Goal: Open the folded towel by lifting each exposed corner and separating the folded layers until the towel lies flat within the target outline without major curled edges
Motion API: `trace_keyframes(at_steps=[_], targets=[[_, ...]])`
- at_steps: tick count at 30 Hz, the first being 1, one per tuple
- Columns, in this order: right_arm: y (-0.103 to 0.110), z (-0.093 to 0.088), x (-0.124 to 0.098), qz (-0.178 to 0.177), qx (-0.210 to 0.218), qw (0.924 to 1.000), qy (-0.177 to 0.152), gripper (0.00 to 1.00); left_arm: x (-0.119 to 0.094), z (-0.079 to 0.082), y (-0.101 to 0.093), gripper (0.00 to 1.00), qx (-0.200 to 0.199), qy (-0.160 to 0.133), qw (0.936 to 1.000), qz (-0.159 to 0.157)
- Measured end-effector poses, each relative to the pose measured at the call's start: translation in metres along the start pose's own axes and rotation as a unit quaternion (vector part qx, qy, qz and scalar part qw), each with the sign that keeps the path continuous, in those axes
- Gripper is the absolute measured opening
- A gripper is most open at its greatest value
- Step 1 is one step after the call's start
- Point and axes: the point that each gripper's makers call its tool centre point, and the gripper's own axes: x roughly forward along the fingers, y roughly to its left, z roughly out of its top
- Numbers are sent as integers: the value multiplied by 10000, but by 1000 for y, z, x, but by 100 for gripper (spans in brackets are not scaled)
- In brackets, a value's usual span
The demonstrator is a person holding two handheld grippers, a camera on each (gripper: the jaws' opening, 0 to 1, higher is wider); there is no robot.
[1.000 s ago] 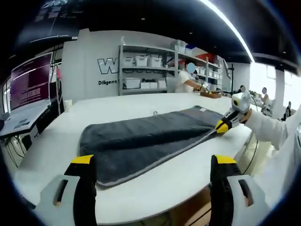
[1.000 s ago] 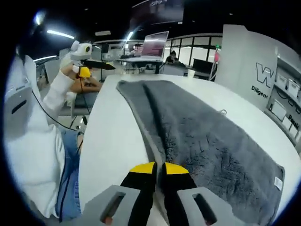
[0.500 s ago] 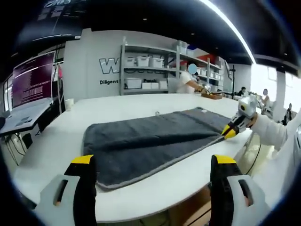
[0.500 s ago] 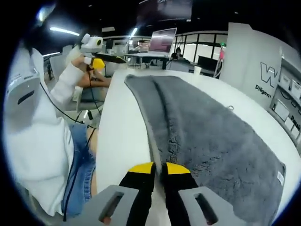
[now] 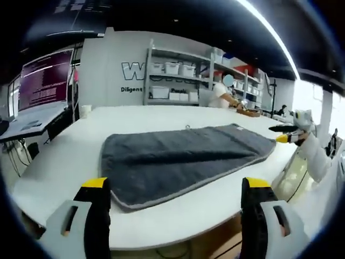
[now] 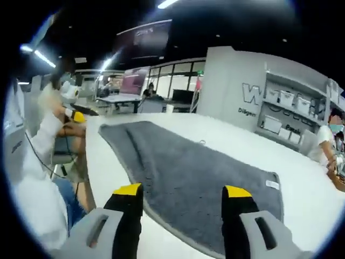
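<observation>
Right hand-held gripper [image 6: 183, 195] released towel [image 5: 178, 159] (white table [image 5: 64, 162])

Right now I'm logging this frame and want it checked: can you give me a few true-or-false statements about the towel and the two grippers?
1. The grey towel lies on the white table. True.
2. The right gripper is shut on the towel's edge. False: its jaws stand open, apart from the towel.
3. The left gripper is open and holds nothing. True.
4. The towel is bunched into a ball. False: it is spread out long, with a fold line running along it.
5. A small white label shows near one towel corner in the right gripper view. True.
6. The shelves behind the table are bare. False: they carry white bins.
</observation>
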Motion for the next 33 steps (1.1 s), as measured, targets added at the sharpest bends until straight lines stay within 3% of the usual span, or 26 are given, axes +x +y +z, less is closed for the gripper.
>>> trace_keyframes(at_steps=[4, 10, 14, 19, 21, 24, 31, 33], targets=[[-18, -10, -18, -451, 172, 9988, 58, 76, 2, -7, 10, 100, -136, 65, 9998, 96], [-26, -25, -32, -711, 351, 9967, 181, 87, 7, -20, 26, 100, -305, 237, 9989, 277], [-32, -34, -40, -961, 576, 9935, 194, 100, 13, -26, 37, 99, -546, 189, 9977, 357], [-35, -39, -47, -1055, 689, 9918, 210, 99, 21, -30, 53, 94, -814, 145, 9950, 560], [-38, -39, -50, -1142, 736, 9905, 188, 99, 25, -31, 61, 88, -842, 77, 9940, 697], [-41, -39, -53, -1199, 763, 9897, 178, 99, 29, -34, 74, 70, -873, 29, 9920, 907], [-43, -40, -55, -1265, 763, 9888, 221, 99, 38, -47, 94, 27, -677, 274, 9883, 1337], [-43, -41, -55, -1273, 779, 9886, 222, 99, 37, -48, 98, 22, -620, 309, 9866, 1478]])
